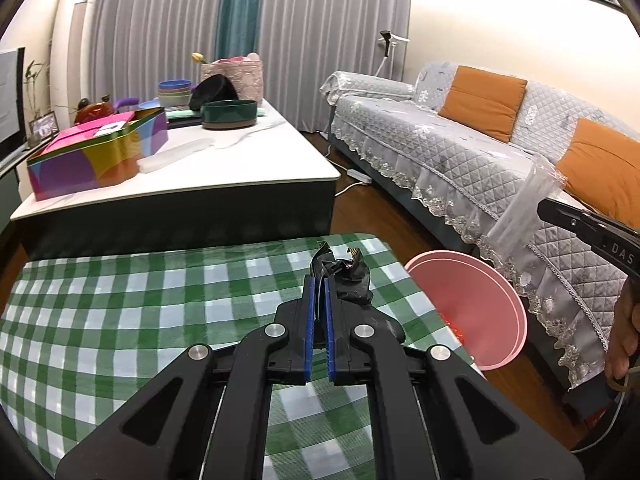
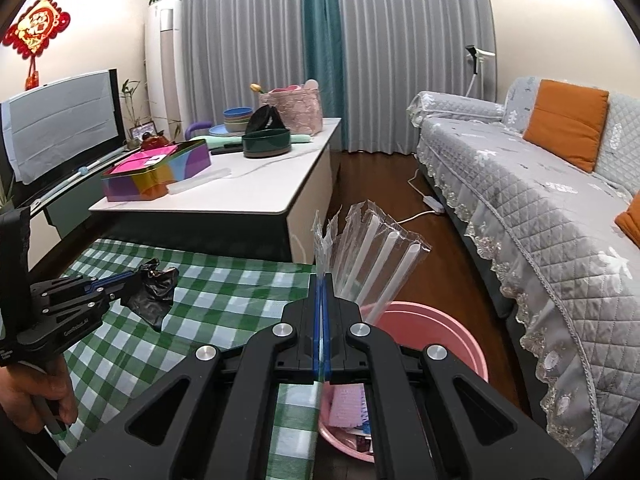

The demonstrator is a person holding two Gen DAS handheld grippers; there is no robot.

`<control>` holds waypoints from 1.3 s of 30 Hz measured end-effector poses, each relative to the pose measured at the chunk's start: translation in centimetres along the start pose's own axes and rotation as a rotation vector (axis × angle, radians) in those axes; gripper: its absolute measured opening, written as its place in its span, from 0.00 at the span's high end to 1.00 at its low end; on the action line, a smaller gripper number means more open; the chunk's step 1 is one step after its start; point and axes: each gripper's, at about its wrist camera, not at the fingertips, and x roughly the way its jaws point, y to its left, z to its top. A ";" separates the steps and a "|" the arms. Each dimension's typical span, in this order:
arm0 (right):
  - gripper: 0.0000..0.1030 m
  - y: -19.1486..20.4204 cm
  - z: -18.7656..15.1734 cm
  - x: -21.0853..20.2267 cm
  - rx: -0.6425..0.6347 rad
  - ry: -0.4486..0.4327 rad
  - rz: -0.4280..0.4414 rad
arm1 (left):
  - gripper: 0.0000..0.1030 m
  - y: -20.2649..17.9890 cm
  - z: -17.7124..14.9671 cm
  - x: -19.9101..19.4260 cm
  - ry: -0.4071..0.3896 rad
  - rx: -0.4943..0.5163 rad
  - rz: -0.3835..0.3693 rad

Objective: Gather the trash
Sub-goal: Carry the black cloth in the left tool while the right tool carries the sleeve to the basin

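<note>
Black linkage arms filled the lower half of each wrist view, converging on blue-padded fingers. On the left gripper [image 1: 319, 280] the jaws were closed on a crumpled black wrapper [image 1: 347, 276], held above the green checked tablecloth [image 1: 120, 320]. Its torn upper edge pointed up and away from the camera; most of its bulk hung to the right of the pads. From the right wrist view, that gripper angled in from the left edge, with a person's hand [image 2: 36, 396] wrapped around its handle below.

The right gripper [image 2: 322, 280] was pinched fully together on the edge of a clear plastic packet of straws [image 2: 376, 248]. The packet's long axis ran upward and slightly rightward from the fingertips, and it stood over the near rim of the pink bin [image 2: 448, 332] beside the table. In the left wrist view the same packet [image 1: 524, 208] slanted steeply, gripped near its upper end by the black fingers [image 1: 560, 210].

The bin's contents were largely screened by the gripper body; only pink and dark scraps showed, unidentifiable. The right gripper's handle was cut off at the frame edge in the left wrist view.
</note>
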 end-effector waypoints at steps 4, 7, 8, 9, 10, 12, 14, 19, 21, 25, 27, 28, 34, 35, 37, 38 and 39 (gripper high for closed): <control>0.99 -0.8 0.0 -0.1 0.002 -0.005 -0.023 | 0.96 -0.9 0.1 0.4 0.002 0.009 -0.017; 0.99 -1.5 0.0 -0.2 0.008 -0.007 -0.037 | 0.96 -1.6 0.2 0.8 0.007 0.013 -0.032; 0.99 -1.8 0.0 -0.3 0.010 -0.007 -0.044 | 0.96 -1.9 0.3 1.0 0.009 0.014 -0.037; 0.99 -2.0 0.0 -0.3 0.011 -0.008 -0.049 | 0.96 -2.2 0.3 1.2 0.012 0.015 -0.042; 0.99 -2.2 0.0 -0.3 0.012 -0.007 -0.055 | 0.96 -2.4 0.4 1.3 0.013 0.016 -0.046; 0.99 -2.7 -0.1 -0.2 0.018 -0.005 -0.064 | 0.96 -2.9 0.5 1.7 0.017 0.021 -0.055; 0.99 -3.3 -0.2 0.0 0.029 -0.001 -0.072 | 0.96 -3.5 0.8 2.2 0.019 0.022 -0.066; 0.99 -4.4 -0.3 0.4 0.037 0.003 -0.094 | 0.96 -5.2 1.6 3.4 0.018 0.037 -0.089; 0.99 -4.8 -0.4 0.5 0.033 0.003 -0.106 | 0.96 -5.9 1.8 4.0 0.019 0.045 -0.100; 0.99 -6.0 -0.6 0.8 0.043 0.005 -0.127 | 0.96 -7.4 2.1 5.4 0.030 0.064 -0.119; 0.99 -6.6 -0.7 1.0 0.055 0.010 -0.133 | 0.96 -8.1 2.1 6.0 0.033 0.076 -0.128; 0.99 -6.9 -0.8 1.1 0.060 0.013 -0.136 | 0.96 -8.5 2.2 6.3 0.034 0.081 -0.134; 0.99 -7.9 -1.3 2.2 0.076 0.036 -0.150 | 0.96 -10.3 2.6 8.3 0.044 0.099 -0.161; 0.99 -8.1 -1.3 2.4 0.077 0.042 -0.153 | 0.96 -10.6 2.7 8.7 0.045 0.102 -0.166; 0.99 -8.3 -1.5 2.8 0.080 0.051 -0.160 | 0.96 -11.4 2.9 9.5 0.050 0.112 -0.178; 0.99 -8.5 -1.5 3.0 0.083 0.055 -0.164 | 0.96 -11.6 2.9 9.8 0.053 0.117 -0.182; 0.99 -8.7 -1.6 3.1 0.084 0.058 -0.167 | 0.96 -12.0 2.9 10.3 0.057 0.124 -0.187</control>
